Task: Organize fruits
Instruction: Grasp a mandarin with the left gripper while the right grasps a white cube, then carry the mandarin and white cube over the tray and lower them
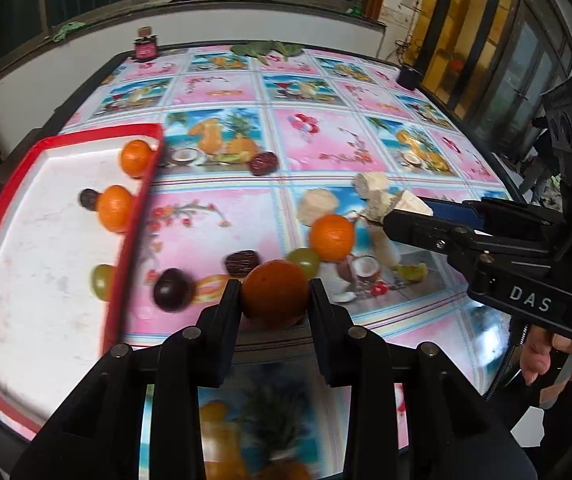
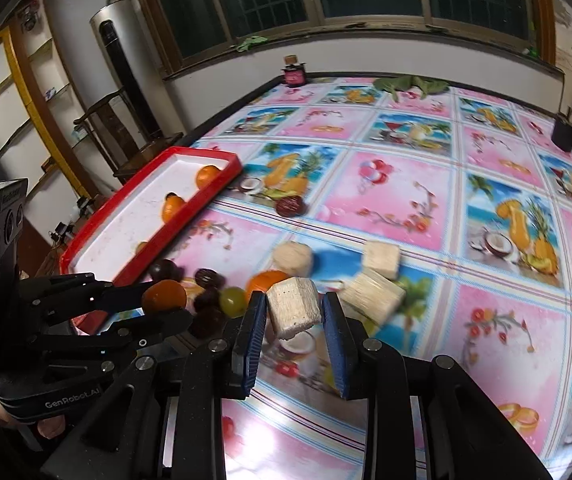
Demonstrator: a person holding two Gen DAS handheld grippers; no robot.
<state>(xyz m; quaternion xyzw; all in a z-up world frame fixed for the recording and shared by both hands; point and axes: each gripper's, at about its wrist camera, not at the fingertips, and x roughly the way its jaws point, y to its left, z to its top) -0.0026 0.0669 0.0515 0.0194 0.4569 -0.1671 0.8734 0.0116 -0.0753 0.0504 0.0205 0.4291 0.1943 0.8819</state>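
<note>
My left gripper [image 1: 274,285] is shut on an orange [image 1: 274,294] and holds it above the table; the same gripper shows in the right wrist view [image 2: 166,300]. My right gripper [image 2: 293,304] is shut on a pale cut sugarcane piece [image 2: 293,312]; the left wrist view shows it too [image 1: 401,210]. A red-rimmed white tray [image 1: 46,240] on the left holds two oranges [image 1: 114,208], a green grape [image 1: 102,282] and a dark date. On the table lie another orange [image 1: 331,237], a green grape [image 1: 303,261], dark fruits [image 1: 173,290] and sugarcane pieces [image 2: 371,294].
The table has a glossy fruit-print cloth [image 1: 325,140]. A dark red jar [image 1: 145,49] and green leaves [image 1: 270,49] stand at the far edge, a black cup [image 1: 407,76] at the far right. A date [image 1: 264,163] lies mid-table.
</note>
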